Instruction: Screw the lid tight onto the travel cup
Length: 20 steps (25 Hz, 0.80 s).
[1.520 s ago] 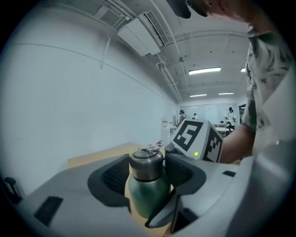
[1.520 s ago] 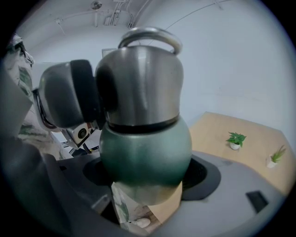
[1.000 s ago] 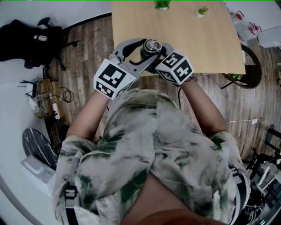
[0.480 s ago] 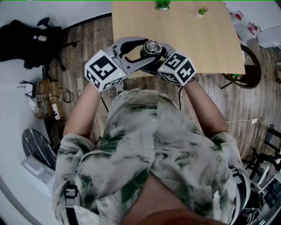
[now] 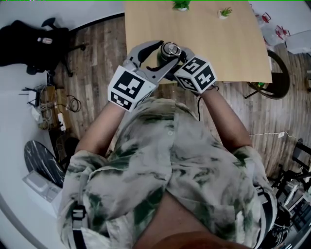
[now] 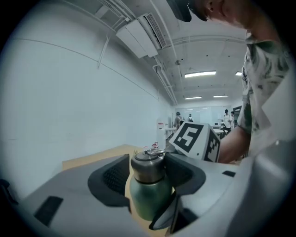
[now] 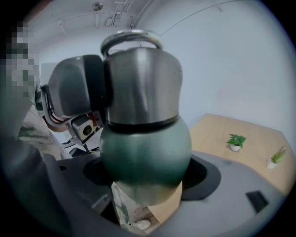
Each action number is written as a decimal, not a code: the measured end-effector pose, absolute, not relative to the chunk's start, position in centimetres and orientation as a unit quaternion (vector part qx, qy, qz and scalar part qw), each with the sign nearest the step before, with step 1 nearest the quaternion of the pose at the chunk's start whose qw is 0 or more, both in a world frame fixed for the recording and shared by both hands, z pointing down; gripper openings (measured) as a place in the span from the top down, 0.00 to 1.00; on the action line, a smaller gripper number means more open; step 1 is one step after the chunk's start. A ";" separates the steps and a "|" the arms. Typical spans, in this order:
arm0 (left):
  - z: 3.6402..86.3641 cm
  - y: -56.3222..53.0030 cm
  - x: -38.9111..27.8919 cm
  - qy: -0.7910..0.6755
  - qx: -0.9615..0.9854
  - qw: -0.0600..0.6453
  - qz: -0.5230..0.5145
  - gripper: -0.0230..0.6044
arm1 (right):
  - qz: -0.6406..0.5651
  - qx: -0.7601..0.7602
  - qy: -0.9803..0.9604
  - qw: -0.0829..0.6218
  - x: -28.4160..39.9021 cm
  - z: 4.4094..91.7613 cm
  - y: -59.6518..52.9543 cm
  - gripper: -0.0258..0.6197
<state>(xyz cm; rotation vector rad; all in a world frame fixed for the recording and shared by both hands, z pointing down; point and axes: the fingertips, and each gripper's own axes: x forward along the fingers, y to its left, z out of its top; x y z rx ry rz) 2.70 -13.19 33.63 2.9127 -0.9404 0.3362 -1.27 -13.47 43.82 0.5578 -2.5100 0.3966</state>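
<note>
A green travel cup (image 7: 145, 152) with a steel lid (image 5: 170, 49) and wire loop is held upright over the near edge of the wooden table (image 5: 218, 44). My right gripper (image 7: 145, 176) is shut on the cup's green body, its marker cube (image 5: 197, 75) just right of the cup. My left gripper (image 6: 148, 176) comes in from the left and is shut on the lid (image 6: 148, 167), with dark pads (image 6: 111, 178) on both sides. One left pad (image 7: 95, 85) presses on the lid's side in the right gripper view. The cup's base is hidden.
Two small potted plants (image 5: 180, 5) (image 5: 223, 12) stand at the table's far side. A black office chair (image 5: 34, 44) sits at the left on the plank floor, with cables and clutter (image 5: 48, 107) below it. The person's shirt fills the lower head view.
The left gripper's marker cube swung out to the left, then came back right and down, turning around the lid. The right gripper and cup stayed almost still.
</note>
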 end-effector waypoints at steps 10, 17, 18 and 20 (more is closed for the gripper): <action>33.5 -13.0 2.8 -0.305 0.947 0.022 0.099 0.58 | 0.143 0.201 -0.931 0.268 -1.2 43.6 -13.2 0.33; 33.4 -12.8 2.5 -0.226 0.969 0.016 0.098 0.58 | 0.131 0.181 -0.936 0.270 -1.3 43.2 -12.9 0.33; 33.4 -12.8 2.4 -0.214 0.972 0.016 0.099 0.58 | 0.129 0.178 -0.937 0.271 -1.4 43.2 -12.8 0.33; 33.3 -12.6 2.4 -0.191 0.976 0.018 0.098 0.58 | 0.126 0.172 -0.938 0.273 -1.4 43.2 -12.6 0.33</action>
